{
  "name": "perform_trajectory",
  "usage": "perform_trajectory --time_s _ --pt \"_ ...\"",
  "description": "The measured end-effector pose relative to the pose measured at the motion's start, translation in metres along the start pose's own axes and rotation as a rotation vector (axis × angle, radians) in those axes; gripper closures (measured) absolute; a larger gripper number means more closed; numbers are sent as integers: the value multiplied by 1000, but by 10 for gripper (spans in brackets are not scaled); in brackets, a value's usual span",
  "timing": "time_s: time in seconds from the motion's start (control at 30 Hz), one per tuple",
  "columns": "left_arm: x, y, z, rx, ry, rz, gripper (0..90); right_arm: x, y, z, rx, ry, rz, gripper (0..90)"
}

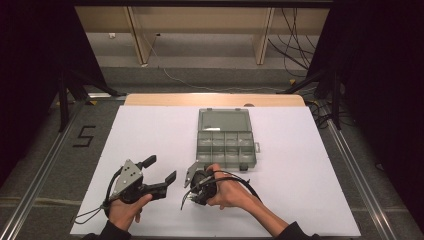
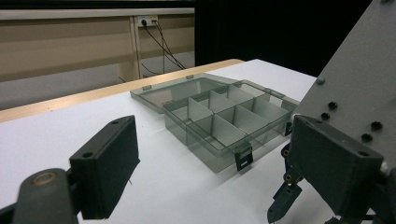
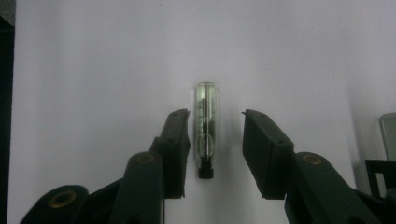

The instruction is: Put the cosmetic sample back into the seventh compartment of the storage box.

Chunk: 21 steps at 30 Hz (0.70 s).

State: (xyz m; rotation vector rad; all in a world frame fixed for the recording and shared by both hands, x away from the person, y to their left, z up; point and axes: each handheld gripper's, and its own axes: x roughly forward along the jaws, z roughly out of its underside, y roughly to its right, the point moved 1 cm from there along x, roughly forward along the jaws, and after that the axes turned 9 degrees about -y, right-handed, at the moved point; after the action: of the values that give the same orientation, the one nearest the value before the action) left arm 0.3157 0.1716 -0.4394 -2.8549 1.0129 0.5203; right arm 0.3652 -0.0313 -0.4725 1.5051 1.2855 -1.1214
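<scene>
A small clear vial [image 3: 205, 126] with a black cap lies on the white table. My right gripper [image 3: 215, 140] points down over it with a jaw on each side. The left pad sits close against the glass and the right pad stands well off it, so nothing is gripped. In the high view my right gripper [image 1: 196, 186] hangs just in front of the grey compartment box [image 1: 254, 150]. My left gripper [image 1: 160, 169] rests to the left of it, open and holding nothing, aimed toward the box [image 2: 205, 149].
The box's lid [image 1: 223, 121] lies flat behind it, and its compartments look empty. A black latch [image 2: 243, 157] sticks out of its front wall. The right gripper's grey plate [image 2: 355, 84] rises close on the right of the left gripper view.
</scene>
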Motion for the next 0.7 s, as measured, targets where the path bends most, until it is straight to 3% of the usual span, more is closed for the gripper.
perform_trajectory --time_s 0.4,0.5,0.67,0.7 --pt "-1 -1 0 1 -4 -5 155 3 -1 -5 -18 -27 -28 755" --pt "0 -1 0 3 9 3 155 4 -2 -6 1 -34 -33 804" --pt "-1 -1 0 -1 -4 -5 155 3 -3 -6 9 -32 -36 809" --pt "-1 -1 0 3 -3 -5 155 3 -4 -5 28 -25 -18 809"
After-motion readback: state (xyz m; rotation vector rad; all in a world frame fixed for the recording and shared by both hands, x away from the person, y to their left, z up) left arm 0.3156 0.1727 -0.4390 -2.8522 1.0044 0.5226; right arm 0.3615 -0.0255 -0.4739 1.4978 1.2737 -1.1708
